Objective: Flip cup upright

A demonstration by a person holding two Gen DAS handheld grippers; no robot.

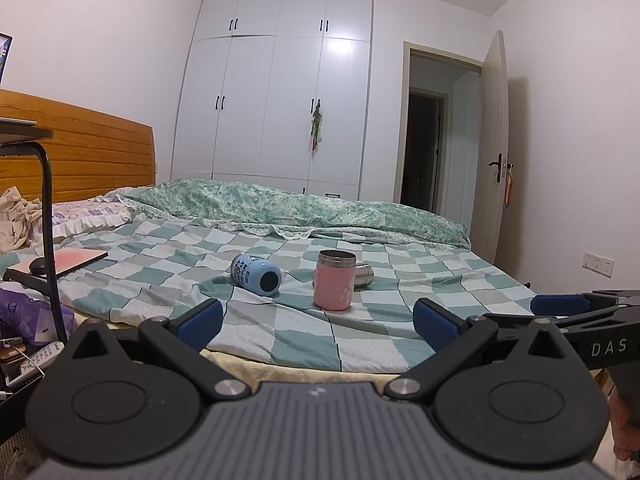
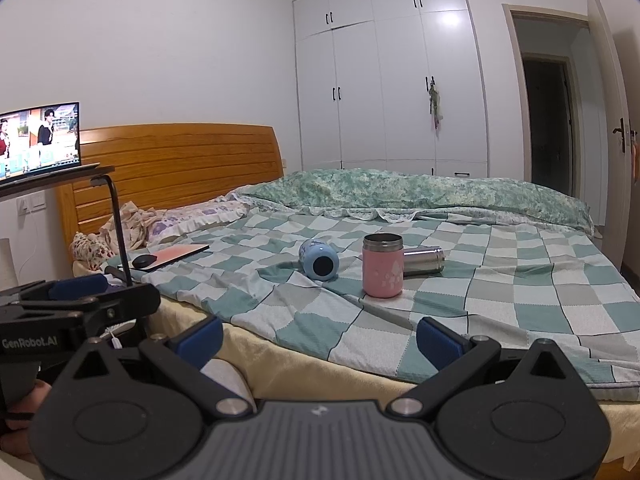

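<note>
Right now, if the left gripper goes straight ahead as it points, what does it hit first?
Likely the pink cup, standing upright almost dead ahead of the open left gripper. The checkered bedspread lies below that line; depth is unclear, so it might brush that first.

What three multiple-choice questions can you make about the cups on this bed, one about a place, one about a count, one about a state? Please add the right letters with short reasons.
1. Where does the steel cup lie?
A. Behind the pink cup
B. On the pillow
C. In front of the blue cup

2. How many cups are on the checked bedsheet?
A. One
B. Two
C. Three

3. What is the state of the blue cup?
A. Standing upright
B. Lying on its side
C. Held in a gripper

Answers:
1 A: in both views the steel cup shows from behind the pink cup's right side.
2 C: blue, pink and steel cups are visible.
3 B: it lies with a round end toward the cameras, while the left gripper and the right gripper are open and well short of it.
</note>
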